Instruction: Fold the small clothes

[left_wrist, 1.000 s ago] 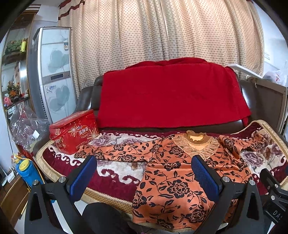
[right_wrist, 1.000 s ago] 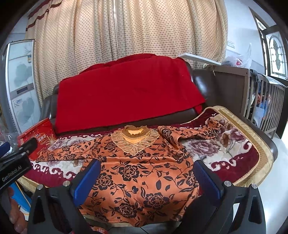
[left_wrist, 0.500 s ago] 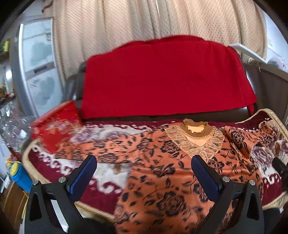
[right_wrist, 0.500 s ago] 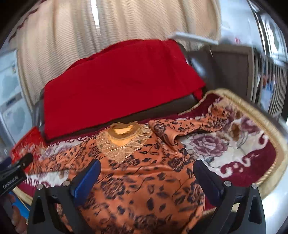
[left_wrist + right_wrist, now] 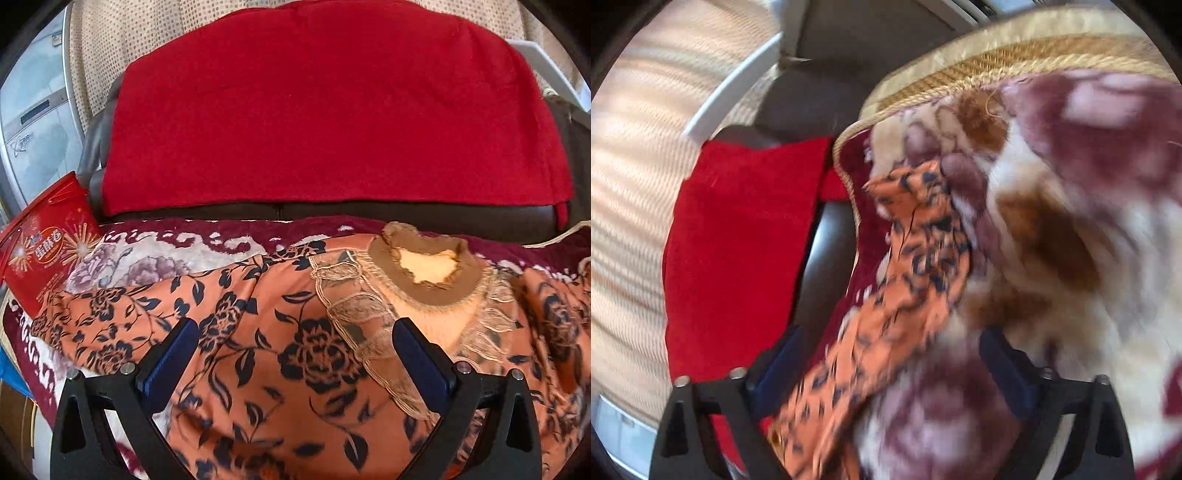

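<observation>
An orange top with black flowers (image 5: 303, 354) lies spread face up on the sofa's floral blanket (image 5: 155, 258), its brown lace collar (image 5: 424, 273) toward the sofa back. My left gripper (image 5: 295, 354) is open and hovers just above the top's chest, left of the collar. My right gripper (image 5: 886, 373) is open and tilted, close over the top's right sleeve (image 5: 919, 236), which runs between its fingers toward the cuff. The right wrist view is blurred.
A red throw (image 5: 332, 110) covers the dark sofa back. A red snack box (image 5: 44, 251) stands at the sofa's left end beside a silver appliance (image 5: 33, 122). The blanket's gold braided edge (image 5: 1015, 59) lies beyond the sleeve. Curtains hang behind.
Both grippers moved forward and down toward the sofa. The left closed in on the top's chest; the right swung right and rolled over the right sleeve. Both stayed open.
</observation>
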### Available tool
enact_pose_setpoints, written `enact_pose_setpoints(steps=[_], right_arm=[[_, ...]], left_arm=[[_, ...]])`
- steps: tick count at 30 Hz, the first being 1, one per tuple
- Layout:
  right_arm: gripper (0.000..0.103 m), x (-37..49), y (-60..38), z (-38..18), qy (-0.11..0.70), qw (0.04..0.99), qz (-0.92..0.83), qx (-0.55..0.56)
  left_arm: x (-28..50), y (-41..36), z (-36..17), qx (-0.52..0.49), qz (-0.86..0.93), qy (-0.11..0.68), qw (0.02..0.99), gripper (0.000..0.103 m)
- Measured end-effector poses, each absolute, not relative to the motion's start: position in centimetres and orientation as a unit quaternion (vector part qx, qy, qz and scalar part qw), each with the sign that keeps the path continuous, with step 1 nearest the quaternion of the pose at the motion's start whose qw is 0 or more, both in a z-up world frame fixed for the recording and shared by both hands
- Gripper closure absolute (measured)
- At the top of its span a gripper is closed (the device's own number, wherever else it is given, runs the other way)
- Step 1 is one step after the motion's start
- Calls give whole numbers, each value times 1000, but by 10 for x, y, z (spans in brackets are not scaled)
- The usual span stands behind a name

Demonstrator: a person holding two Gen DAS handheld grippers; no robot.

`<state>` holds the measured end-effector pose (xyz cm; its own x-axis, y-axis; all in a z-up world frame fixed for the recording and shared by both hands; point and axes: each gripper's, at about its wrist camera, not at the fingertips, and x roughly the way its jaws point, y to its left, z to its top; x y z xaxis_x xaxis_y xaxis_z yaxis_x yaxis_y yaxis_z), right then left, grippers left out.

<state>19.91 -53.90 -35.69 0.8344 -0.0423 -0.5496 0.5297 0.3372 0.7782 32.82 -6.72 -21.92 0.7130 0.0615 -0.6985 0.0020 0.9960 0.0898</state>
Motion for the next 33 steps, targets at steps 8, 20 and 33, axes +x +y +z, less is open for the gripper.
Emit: enact_pose_setpoints(steps=[8,20,33], right_arm=[[21,255,-579,-369,216,779,-263,526],[95,299,-532,-260,191,868,-168,426],[92,393,-296,-207,276,871,170,370]], left_arm=[[344,-61,-242,68,30,389,918,0],[344,-32,-228,50,57,370,926,0],[341,40,-203,1,104,350,931,0]])
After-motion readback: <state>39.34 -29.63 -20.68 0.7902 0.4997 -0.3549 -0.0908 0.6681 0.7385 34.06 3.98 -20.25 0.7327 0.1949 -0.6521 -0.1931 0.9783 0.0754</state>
